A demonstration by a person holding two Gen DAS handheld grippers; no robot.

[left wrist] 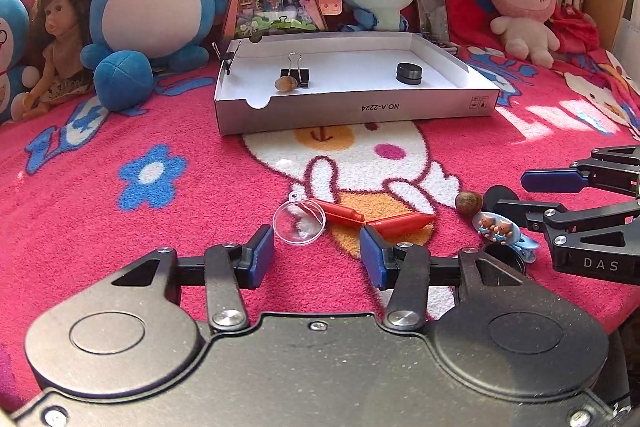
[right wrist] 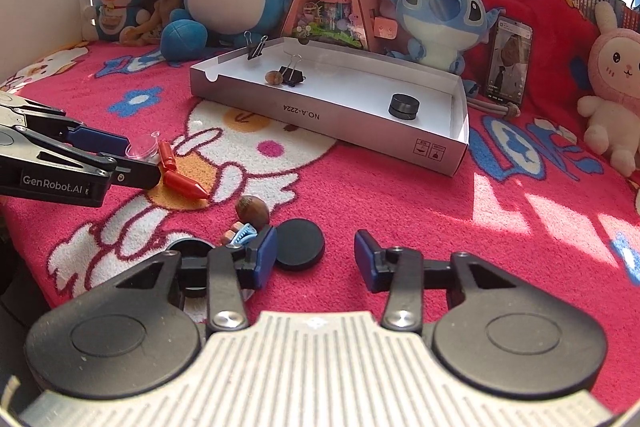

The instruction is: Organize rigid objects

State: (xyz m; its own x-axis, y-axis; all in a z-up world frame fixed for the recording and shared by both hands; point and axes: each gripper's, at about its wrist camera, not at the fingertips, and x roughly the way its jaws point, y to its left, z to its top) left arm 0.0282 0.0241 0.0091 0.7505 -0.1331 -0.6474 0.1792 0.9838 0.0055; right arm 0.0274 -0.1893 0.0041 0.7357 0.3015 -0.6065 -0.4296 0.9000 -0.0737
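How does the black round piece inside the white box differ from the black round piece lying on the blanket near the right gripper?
The black puck in the box looks thick, with a groove around its side; the black disc on the blanket looks flatter and plain. The puck stands on the white box floor, already put away; the disc lies on the pink blanket, close to the right gripper, whose open fingers do not hold it. Both are black and round.

Under your tools lies a fuzzy, rough-piled blanket (left wrist: pixel 168 227) of fleece cloth. You face a box lid (left wrist: pixel 356 107) of smooth matt cardboard. The half-dome (left wrist: pixel 299 223) is clear, glossy plastic; the red crayons (left wrist: pixel 400 223) look smooth and waxy. The black disc (right wrist: pixel 299 244) is matt, the nut (right wrist: pixel 252 211) dull and brown. Your gripper pads (left wrist: pixel 261 259) are matt blue plastic, their pivots shiny metal.
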